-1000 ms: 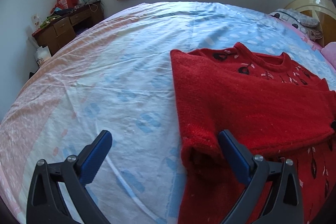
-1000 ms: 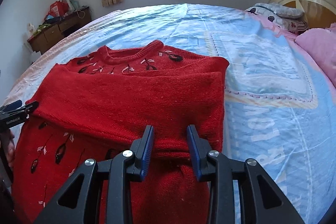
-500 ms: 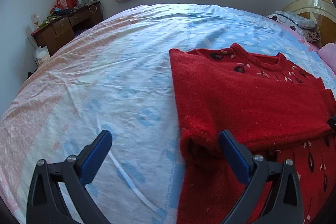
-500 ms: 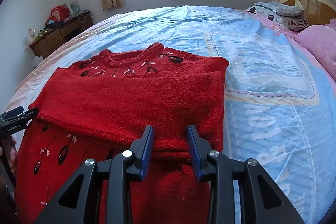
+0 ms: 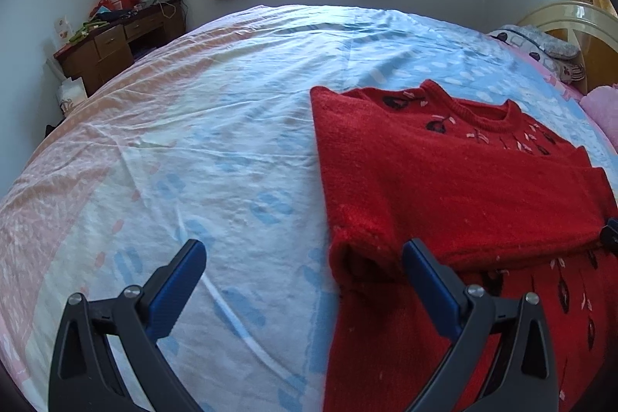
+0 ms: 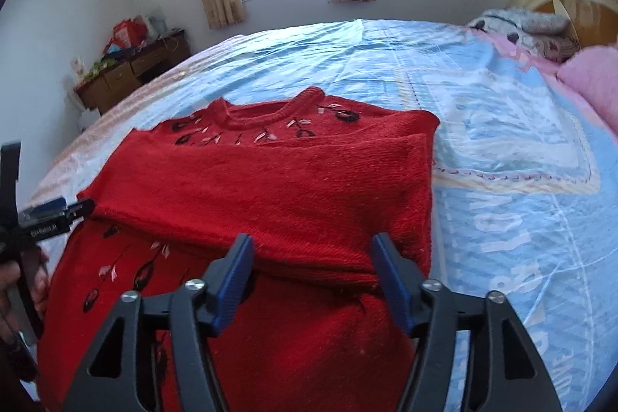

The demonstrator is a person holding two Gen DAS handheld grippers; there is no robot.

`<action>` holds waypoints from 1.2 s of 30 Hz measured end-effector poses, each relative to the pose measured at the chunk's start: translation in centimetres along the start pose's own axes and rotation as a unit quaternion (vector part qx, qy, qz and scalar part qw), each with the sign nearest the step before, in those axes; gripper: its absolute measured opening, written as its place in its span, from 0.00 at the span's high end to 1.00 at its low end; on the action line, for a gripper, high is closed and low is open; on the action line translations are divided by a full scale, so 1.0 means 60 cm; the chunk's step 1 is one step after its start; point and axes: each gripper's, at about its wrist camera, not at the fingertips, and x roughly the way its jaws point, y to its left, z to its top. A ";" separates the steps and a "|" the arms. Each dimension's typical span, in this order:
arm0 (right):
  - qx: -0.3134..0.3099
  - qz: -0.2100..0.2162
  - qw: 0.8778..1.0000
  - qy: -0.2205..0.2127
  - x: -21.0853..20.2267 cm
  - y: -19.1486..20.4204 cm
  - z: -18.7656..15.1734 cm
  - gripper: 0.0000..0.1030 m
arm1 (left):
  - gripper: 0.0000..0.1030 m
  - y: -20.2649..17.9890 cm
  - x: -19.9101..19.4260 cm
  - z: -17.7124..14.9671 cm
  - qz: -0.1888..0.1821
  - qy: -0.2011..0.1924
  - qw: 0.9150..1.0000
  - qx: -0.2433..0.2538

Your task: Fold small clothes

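Right gripper [image 6: 311, 267]: jaws have just been opening, pads now clear of folded red knitted sweater [image 6: 270, 188] sleeve edge between them.

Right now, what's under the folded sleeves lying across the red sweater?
Under the folded sleeves lies the red sweater itself; its embroidered chest shows above them by the collar, its body below. The middle of the front is covered. Beneath it all is the bedsheet.

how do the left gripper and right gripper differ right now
The left gripper stands wider open than the right gripper. The left straddles the red sweater's side edge, one finger over the bedsheet; the right sits wholly over the sweater, its jaws having just opened off the folded sleeve. Both are open, grip nothing, and have blue pads.
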 end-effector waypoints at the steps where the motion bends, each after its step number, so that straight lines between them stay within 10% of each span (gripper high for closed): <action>1: -0.011 -0.011 1.000 0.000 -0.001 0.009 -0.001 0.34 | 0.00 -0.001 -0.001 -0.001 0.000 0.001 1.000 0.002; 36: 0.032 -0.008 0.999 0.006 -0.133 0.033 -0.088 0.28 | 0.00 -0.017 -0.159 -0.074 -0.060 -0.043 0.997 0.034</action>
